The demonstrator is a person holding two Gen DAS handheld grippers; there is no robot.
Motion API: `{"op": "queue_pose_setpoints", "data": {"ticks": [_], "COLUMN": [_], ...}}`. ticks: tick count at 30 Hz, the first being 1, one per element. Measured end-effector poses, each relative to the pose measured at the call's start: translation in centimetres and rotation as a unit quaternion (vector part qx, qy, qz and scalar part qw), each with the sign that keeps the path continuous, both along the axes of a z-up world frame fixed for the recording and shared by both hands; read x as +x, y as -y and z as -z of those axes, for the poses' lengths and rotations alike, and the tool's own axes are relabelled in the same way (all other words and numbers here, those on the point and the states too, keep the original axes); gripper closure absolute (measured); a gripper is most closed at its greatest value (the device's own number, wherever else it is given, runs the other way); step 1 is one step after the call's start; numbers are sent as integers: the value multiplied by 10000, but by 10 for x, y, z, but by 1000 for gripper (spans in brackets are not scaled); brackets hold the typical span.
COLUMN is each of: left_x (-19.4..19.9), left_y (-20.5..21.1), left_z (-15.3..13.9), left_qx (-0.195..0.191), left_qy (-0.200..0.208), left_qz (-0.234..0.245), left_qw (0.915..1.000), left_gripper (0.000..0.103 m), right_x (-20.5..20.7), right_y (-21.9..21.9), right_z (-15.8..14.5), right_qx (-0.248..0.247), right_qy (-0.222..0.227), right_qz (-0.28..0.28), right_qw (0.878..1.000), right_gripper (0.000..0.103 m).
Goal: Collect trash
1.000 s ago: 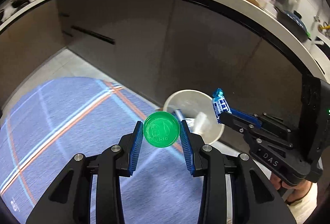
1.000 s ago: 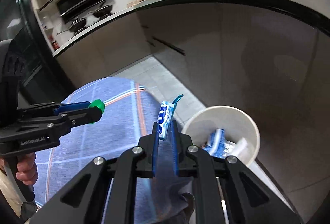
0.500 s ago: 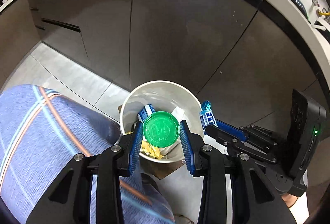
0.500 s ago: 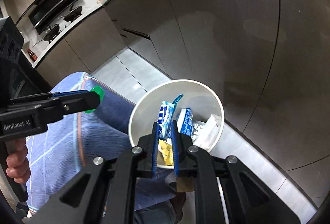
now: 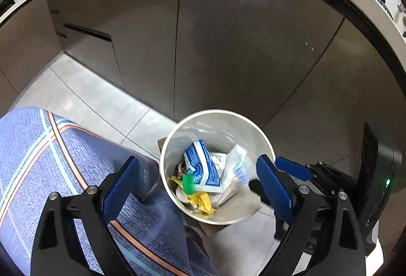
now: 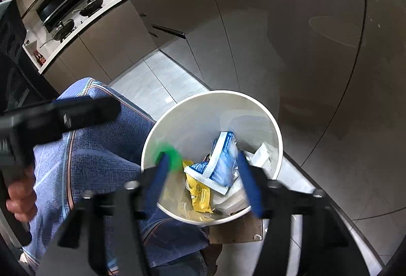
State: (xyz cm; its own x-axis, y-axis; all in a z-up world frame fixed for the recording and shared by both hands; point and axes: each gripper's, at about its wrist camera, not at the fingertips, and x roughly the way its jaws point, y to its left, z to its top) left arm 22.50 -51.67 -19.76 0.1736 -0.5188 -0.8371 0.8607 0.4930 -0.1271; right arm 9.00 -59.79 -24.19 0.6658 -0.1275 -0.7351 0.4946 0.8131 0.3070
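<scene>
My left claw [image 5: 198,179] hangs over the white trash bin [image 5: 175,139] with its jaws opening wide, nothing pressed between the blue pads. The round green cap [image 5: 188,181] lies inside the bin, edge-on, atop a yellow wrapper [image 5: 203,199]. My right claw [image 6: 203,174] is opening too, its pads blurred; the blue-and-white wrapper [image 6: 220,161] seems to lie loose in the bin among crumpled clear plastic.

1 white bin [image 5: 264,141], 1 green cap [image 5: 188,181], 2 blue wrappers [image 6: 223,161], 1 yellow wrapper [image 6: 199,191]
</scene>
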Motion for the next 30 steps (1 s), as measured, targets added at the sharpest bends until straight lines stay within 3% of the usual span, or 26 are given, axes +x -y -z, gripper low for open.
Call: {"op": "queue_pose_setpoints", "data": {"ticks": [2, 3, 11, 18, 22, 30], "left_x": [4, 9, 11, 6, -1, -31], "left_y": [0, -1, -14, -59, -100, -203], "left_z": [0, 0, -17, -62, -92, -141], "left_qx": [-17, -36, -49, -361, -455, -503], "left_qy": [-43, -11, 137, 419, 790, 1356], "left_qz": [-117, -218, -456, -854, -1236, -2217], "left_qw": [9999, 9998, 9989, 9948, 9881, 9643], "left_gripper": [9, 9, 9, 9, 9, 9], "right_x": [-2, -3, -4, -8, -13, -29], "right_y": [-2, -2, -13, -28, -41, -97], "right_z": [0, 0, -9, -45, -72, -145], "right_qx": [-76, -81, -180, -359, -498, -913], "right_qy": [5, 17, -58, 125, 286, 495], "right_qz": [-24, -45, -109, -126, -136, -99], "right_qw": [10000, 10000, 9998, 9992, 9983, 9945], "right_gripper": [20, 4, 3, 3, 3, 3]}}
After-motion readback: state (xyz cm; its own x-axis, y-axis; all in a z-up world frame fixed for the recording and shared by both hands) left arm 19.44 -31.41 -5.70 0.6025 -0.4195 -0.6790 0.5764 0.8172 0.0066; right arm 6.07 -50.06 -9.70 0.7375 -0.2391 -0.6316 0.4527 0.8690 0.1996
